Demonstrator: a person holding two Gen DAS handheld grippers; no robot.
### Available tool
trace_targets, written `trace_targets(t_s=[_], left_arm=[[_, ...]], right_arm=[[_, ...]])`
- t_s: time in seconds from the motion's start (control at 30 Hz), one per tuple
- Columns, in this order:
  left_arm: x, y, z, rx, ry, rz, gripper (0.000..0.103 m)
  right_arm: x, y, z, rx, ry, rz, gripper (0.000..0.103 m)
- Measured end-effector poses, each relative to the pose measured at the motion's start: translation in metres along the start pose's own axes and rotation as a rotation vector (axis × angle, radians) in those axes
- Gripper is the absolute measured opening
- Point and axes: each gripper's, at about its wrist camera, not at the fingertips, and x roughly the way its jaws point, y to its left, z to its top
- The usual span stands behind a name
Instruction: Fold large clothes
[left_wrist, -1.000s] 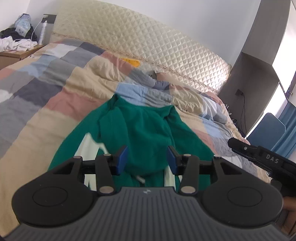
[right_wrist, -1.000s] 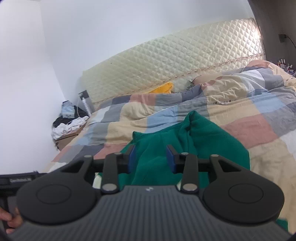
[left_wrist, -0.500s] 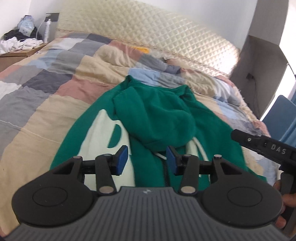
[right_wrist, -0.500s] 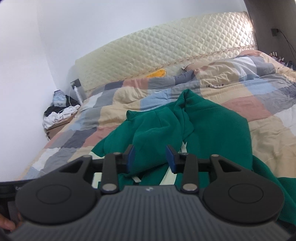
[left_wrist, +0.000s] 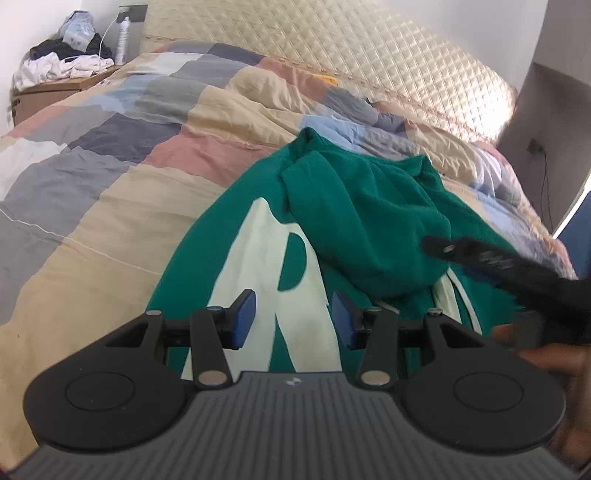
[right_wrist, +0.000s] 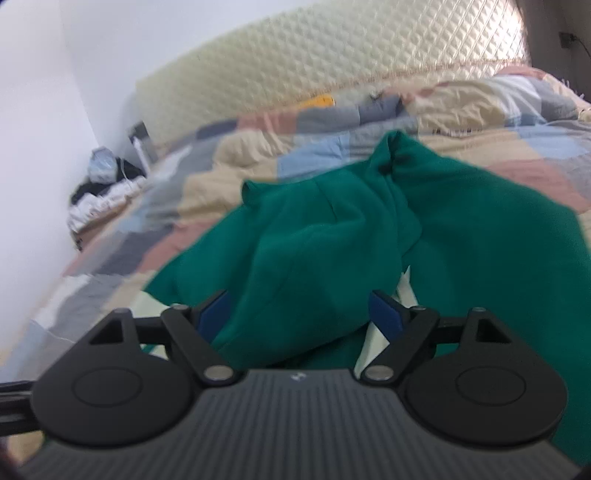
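Note:
A large green hoodie with pale block letters lies crumpled on the bed, its hood bunched on top. My left gripper hovers low over the lettered front, open, with nothing between its blue pads. In the left wrist view my other gripper shows as a blurred black bar at the right, held by a hand. In the right wrist view the hoodie fills the middle. My right gripper is close above the bunched hood, its jaws opening wide. Green cloth shows in the gap, but the pads do not press on it.
A patchwork quilt covers the bed, rumpled toward the quilted cream headboard. A bedside stand at the far left carries a heap of clothes and a bottle. A dark cabinet stands at the right.
Both grippers have come down and closer to the hoodie, which now looms larger. The right gripper's jaws have spread much wider. The left jaws keep the same gap.

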Motion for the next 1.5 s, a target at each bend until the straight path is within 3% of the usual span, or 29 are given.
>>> trace_targets(t_s=[0.13,0.23,0.27,0.3,0.37,0.47,0.6,0.73,0.87,1.03,1.17,1.27,1.3,1.5], left_arm=[[0.007,0.011,0.003,-0.042,-0.022,-0.016,0.052],[0.010,0.025,0.008,-0.098,-0.042,-0.029,0.052],[0.008,0.029,0.008,-0.115,-0.050,-0.031,0.052],[0.009,0.035,0.010,-0.133,-0.060,-0.034,0.052],[0.009,0.046,0.011,-0.173,-0.077,-0.029,0.052],[0.017,0.065,0.012,-0.239,-0.082,-0.031,0.052],[0.033,0.082,0.016,-0.281,-0.081,-0.034,0.052],[0.047,0.091,0.016,-0.284,-0.089,-0.047,0.052],[0.070,0.090,0.024,-0.267,-0.080,-0.024,0.052],[0.098,0.094,0.019,-0.275,-0.048,-0.042,0.052],[0.107,0.101,0.018,-0.295,-0.041,-0.069,0.052],[0.112,0.104,0.018,-0.321,-0.051,-0.085,0.052],[0.114,0.105,0.018,-0.336,-0.049,-0.087,0.052],[0.103,0.095,0.023,-0.286,-0.033,-0.044,0.052]], right_arm=[[0.042,-0.001,0.000,-0.031,0.027,-0.033,0.083],[0.071,0.002,0.008,-0.052,0.025,-0.049,0.074],[0.081,0.004,0.015,-0.059,0.023,-0.058,0.064],[0.089,0.006,0.023,-0.070,0.008,-0.072,0.044],[0.105,0.010,0.046,-0.087,-0.026,-0.094,0.020],[0.131,0.019,0.091,-0.127,-0.082,-0.100,0.013],[0.166,0.039,0.161,-0.228,-0.148,-0.115,0.011],[0.201,0.050,0.235,-0.214,-0.222,-0.145,0.011],[0.250,0.053,0.272,-0.237,-0.255,-0.262,0.011],[0.308,0.030,0.249,-0.276,-0.188,-0.311,0.012],[0.313,0.004,0.228,-0.169,-0.192,-0.281,0.014],[0.301,-0.005,0.224,-0.131,-0.190,-0.282,0.037],[0.292,-0.007,0.222,-0.133,-0.186,-0.270,0.040],[0.209,-0.014,0.205,-0.126,-0.165,-0.173,0.040]])
